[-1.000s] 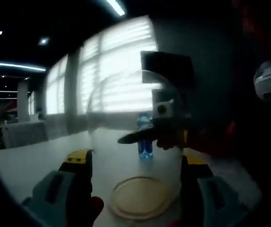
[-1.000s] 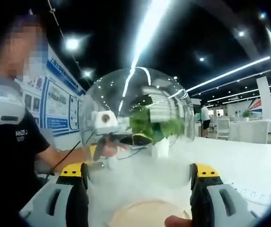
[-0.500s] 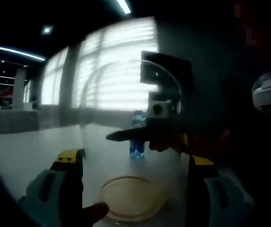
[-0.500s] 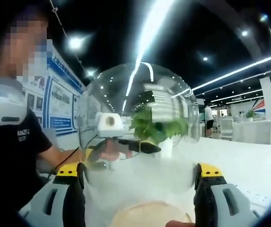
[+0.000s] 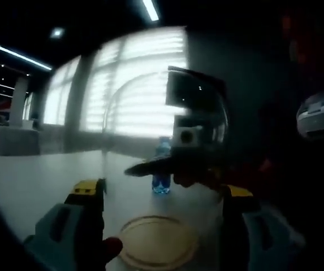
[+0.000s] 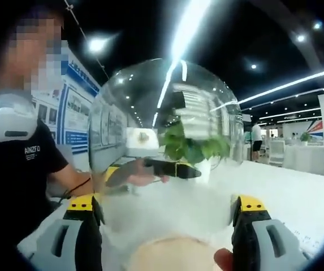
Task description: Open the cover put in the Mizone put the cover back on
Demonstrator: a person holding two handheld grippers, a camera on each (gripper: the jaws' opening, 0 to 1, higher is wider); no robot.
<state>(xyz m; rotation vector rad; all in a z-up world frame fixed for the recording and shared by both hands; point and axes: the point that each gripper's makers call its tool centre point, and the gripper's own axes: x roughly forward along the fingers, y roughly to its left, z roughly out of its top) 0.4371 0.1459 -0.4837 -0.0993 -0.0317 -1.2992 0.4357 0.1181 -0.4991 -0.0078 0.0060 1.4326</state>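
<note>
Clear glass dome cover (image 6: 164, 147) lifted above round wooden base (image 5: 158, 243), held between both grippers. Left gripper (image 5: 160, 226): jaws wide apart, one at each side of dome wall (image 5: 164, 152); contact uncertain, grip state cannot be told. Right gripper (image 6: 164, 228): jaws wide apart, flanking dome; grip likewise unclear. Base (image 6: 170, 254) lies on white table (image 6: 297, 197), directly beneath dome. Blue Mizone bottle (image 5: 162, 172) stands upright on table beyond base, seen through dome. Potted green plant (image 6: 193, 149) behind dome.
</note>
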